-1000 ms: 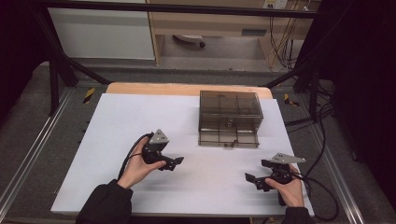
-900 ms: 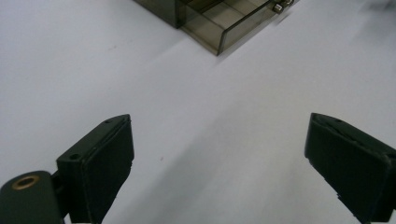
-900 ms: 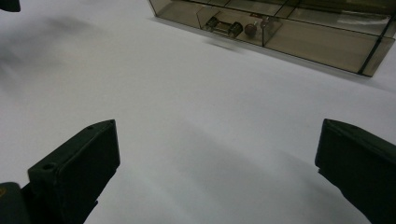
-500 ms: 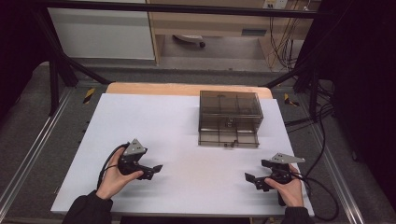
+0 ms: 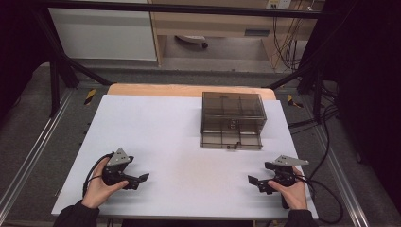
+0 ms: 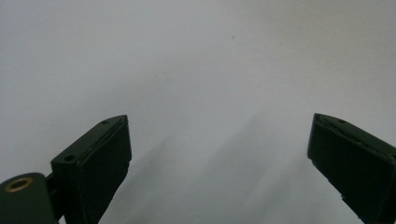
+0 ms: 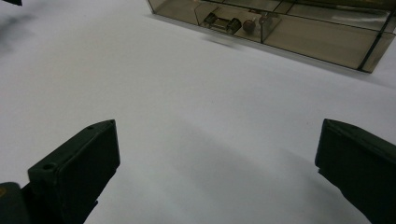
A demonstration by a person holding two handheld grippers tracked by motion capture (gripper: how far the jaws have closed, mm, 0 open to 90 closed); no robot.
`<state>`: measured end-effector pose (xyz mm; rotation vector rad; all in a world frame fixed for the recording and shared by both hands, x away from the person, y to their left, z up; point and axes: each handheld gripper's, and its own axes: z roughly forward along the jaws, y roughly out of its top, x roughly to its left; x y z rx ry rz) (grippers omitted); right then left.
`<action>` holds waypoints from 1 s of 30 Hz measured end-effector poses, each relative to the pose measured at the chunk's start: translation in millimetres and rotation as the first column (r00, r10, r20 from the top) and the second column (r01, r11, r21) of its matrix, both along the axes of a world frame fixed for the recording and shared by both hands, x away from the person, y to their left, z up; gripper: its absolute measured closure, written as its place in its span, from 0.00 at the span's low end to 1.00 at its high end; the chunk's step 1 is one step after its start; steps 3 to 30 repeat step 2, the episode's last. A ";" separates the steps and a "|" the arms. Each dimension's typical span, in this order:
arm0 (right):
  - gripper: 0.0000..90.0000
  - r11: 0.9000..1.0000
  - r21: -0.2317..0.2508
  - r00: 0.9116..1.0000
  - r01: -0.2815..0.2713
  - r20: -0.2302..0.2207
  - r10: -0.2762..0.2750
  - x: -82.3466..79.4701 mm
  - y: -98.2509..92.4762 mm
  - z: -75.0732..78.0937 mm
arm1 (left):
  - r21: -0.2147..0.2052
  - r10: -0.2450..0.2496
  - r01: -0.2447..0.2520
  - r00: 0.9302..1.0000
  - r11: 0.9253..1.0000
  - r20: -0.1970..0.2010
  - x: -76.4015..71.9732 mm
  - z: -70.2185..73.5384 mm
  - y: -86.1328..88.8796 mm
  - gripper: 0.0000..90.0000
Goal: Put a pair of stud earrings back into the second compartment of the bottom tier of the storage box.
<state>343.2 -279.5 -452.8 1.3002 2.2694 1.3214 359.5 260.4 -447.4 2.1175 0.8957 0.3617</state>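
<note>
Both grippers, left [image 5: 136, 180] and right [image 5: 257, 183], are parked near the table's [image 5: 156, 123] front corners, jaws spread, nothing held. Next, the box [image 5: 231, 119] likely gets approached.

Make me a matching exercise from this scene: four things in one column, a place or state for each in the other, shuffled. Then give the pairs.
Things:
1. left gripper
2. right gripper
3. smoky clear box
4. white table sheet

Places or states:
A. stands at the far right part of the table, small parts in its front tray
B. open, near the table's front left corner
C. covers the tabletop, with a wooden strip bare at the far edge
D. open, near the front right, facing the box in its own view

Pairs: 1-B, 2-D, 3-A, 4-C
</note>
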 end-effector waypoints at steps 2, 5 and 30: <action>0.01 1.000 -0.002 1.000 -0.001 0.002 0.002 0.0 0.1 -0.2 | -0.006 0.007 -0.007 1.000 1.000 -0.001 0.3 -0.3 3.1 0.07; 0.01 1.000 -0.002 1.000 -0.001 0.002 0.002 0.0 0.1 -0.2 | -0.006 0.007 -0.007 1.000 1.000 -0.001 0.3 -0.3 3.1 0.07; 0.01 1.000 -0.002 1.000 -0.001 0.002 0.002 0.0 0.1 -0.2 | -0.006 0.007 -0.007 1.000 1.000 -0.001 0.3 -0.3 3.1 0.07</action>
